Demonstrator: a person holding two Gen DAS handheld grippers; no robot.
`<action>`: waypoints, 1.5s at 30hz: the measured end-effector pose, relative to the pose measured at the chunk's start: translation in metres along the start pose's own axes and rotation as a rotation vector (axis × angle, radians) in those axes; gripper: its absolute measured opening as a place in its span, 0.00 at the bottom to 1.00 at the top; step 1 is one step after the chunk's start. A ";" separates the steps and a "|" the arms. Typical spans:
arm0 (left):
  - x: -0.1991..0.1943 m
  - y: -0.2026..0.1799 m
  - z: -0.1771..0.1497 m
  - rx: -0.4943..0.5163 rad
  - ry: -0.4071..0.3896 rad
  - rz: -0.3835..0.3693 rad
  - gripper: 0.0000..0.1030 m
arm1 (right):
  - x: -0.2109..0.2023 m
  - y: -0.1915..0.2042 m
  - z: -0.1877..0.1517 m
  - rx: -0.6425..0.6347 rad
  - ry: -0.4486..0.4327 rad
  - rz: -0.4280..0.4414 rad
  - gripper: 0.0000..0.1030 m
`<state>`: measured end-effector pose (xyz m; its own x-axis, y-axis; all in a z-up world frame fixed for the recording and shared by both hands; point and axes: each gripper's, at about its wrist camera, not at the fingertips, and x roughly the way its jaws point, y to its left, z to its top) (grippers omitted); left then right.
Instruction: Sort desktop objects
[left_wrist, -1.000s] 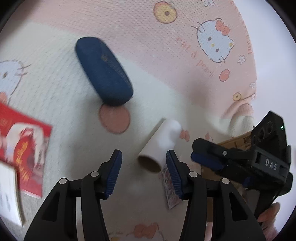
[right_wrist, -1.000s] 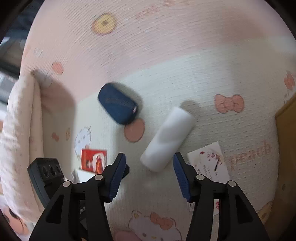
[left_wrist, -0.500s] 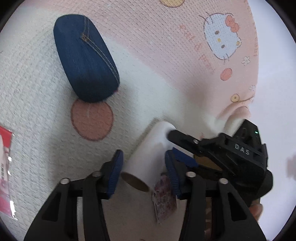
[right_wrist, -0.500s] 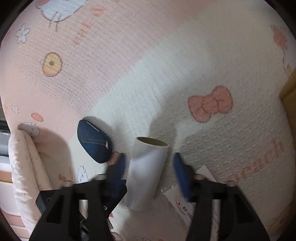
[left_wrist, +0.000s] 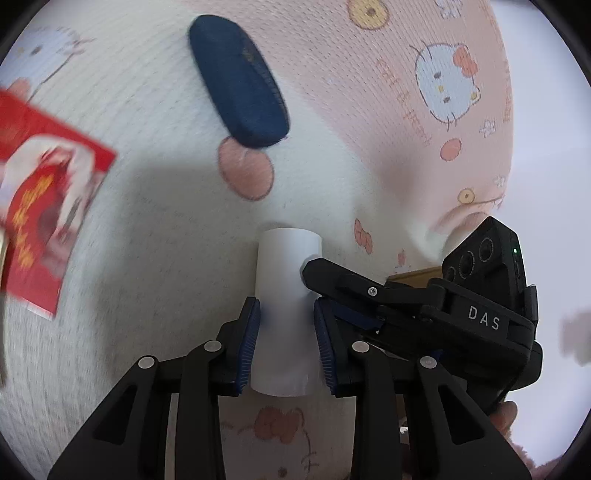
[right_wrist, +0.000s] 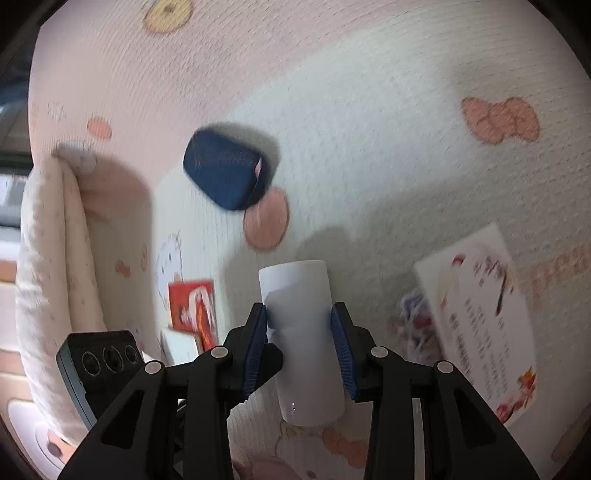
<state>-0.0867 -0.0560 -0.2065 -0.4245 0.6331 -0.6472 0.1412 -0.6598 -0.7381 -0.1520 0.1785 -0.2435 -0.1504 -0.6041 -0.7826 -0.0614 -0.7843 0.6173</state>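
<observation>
Sorting had barely started, I'd say. Both grippers were clamped on the same white tube (left_wrist: 286, 302), jaws having just closed onto it: the left gripper (left_wrist: 286, 343) near one end, the right gripper (right_wrist: 301, 343) from the other side. The blue case (left_wrist: 240, 81), red card (left_wrist: 48, 206) and white card (right_wrist: 476, 314) were lying loose on the blanket (left_wrist: 155, 229). No sorting bin was visible, and motion blur smeared the cards' print.
</observation>
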 end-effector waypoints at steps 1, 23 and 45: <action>-0.002 0.002 -0.002 -0.006 -0.002 -0.004 0.32 | 0.000 0.002 -0.002 -0.010 0.007 -0.002 0.33; -0.016 0.019 -0.001 -0.053 0.027 -0.073 0.50 | -0.018 0.029 -0.046 -0.369 0.037 -0.155 0.53; 0.003 0.019 0.001 -0.086 0.062 -0.140 0.41 | 0.008 0.036 -0.055 -0.517 -0.001 -0.223 0.43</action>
<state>-0.0864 -0.0669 -0.2220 -0.3901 0.7420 -0.5452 0.1615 -0.5278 -0.8339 -0.1012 0.1379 -0.2322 -0.1899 -0.4154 -0.8896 0.3993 -0.8604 0.3166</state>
